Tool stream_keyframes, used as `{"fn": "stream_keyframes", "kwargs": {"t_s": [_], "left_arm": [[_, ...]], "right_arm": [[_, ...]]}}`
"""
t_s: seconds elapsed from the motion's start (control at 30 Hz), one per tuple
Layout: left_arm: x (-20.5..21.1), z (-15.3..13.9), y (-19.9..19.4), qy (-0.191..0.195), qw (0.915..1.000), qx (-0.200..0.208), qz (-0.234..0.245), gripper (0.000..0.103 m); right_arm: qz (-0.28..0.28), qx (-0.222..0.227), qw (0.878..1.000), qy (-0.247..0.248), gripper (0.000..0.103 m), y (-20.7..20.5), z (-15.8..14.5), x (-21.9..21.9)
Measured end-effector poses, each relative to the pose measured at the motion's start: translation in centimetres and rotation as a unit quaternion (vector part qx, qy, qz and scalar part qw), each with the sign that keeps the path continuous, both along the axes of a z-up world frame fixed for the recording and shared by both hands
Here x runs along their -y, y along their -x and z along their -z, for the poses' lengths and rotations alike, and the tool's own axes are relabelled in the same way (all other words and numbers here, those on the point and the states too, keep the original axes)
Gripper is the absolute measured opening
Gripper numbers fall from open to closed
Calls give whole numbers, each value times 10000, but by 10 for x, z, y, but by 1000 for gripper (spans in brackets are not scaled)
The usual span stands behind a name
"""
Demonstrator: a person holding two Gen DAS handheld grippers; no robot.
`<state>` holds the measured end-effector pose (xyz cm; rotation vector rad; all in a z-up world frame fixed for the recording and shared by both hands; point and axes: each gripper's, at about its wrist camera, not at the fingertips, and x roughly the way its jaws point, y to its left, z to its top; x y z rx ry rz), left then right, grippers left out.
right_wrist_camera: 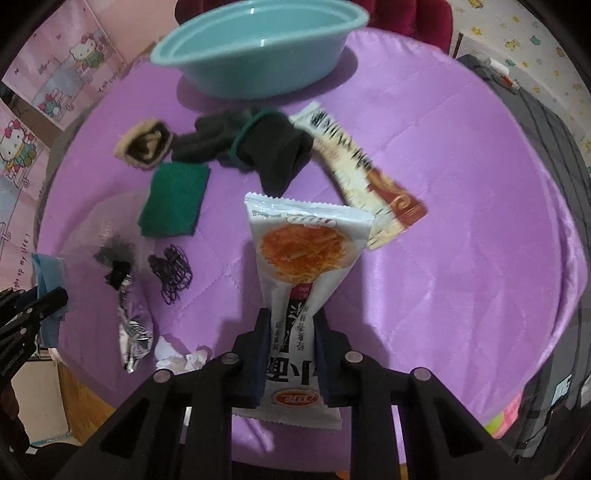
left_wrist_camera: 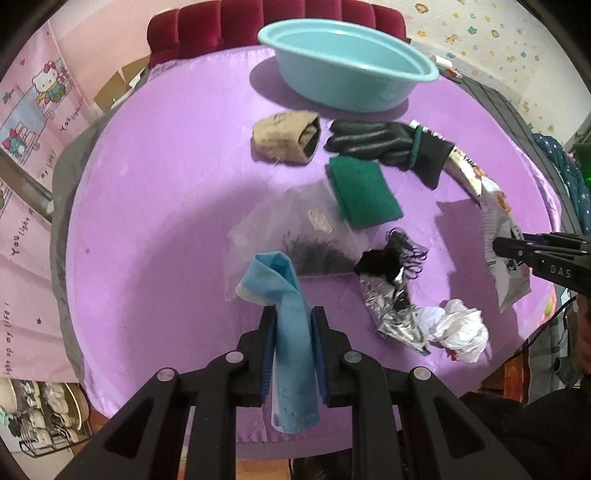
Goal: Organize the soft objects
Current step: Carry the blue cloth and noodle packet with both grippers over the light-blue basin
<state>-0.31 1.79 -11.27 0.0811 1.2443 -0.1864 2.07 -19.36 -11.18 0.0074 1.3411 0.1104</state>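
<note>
My left gripper (left_wrist_camera: 292, 317) is shut on a light blue cloth (left_wrist_camera: 288, 306), which hangs lifted above the purple tablecloth (left_wrist_camera: 155, 221). My right gripper (right_wrist_camera: 291, 321) is shut on a white snack packet (right_wrist_camera: 303, 247) with an orange noodle picture, also lifted; in the left wrist view that packet (left_wrist_camera: 498, 236) shows at the right by the right gripper (left_wrist_camera: 496, 246). A teal basin (left_wrist_camera: 347, 66) stands empty at the far side. On the cloth lie a beige sock roll (left_wrist_camera: 284, 138), black gloves (left_wrist_camera: 388, 144), a green scouring pad (left_wrist_camera: 362, 190) and a crumpled white tissue (left_wrist_camera: 458, 328).
A clear plastic bag (left_wrist_camera: 288, 236) with dark bits, black hair ties (right_wrist_camera: 171, 275), a crumpled foil wrapper (left_wrist_camera: 395, 310) and a long printed packet (right_wrist_camera: 354, 166) lie on the table. A red tufted chair (left_wrist_camera: 221, 29) stands behind the basin. Pink cartoon sheets (left_wrist_camera: 33, 110) hang at the left.
</note>
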Motion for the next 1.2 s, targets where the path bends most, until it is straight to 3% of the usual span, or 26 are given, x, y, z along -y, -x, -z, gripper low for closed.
{"fn": "stream_keyframes", "kwargs": {"t_s": [0.53, 1.2], "left_arm": [[21, -62, -24, 111, 9970, 614, 466, 21], [46, -87, -92, 103, 9920, 1050, 693, 21]], "right_arm": [[131, 893, 9959, -73, 21, -15, -102, 16], [143, 1295, 9914, -79, 21, -73, -133, 17]]}}
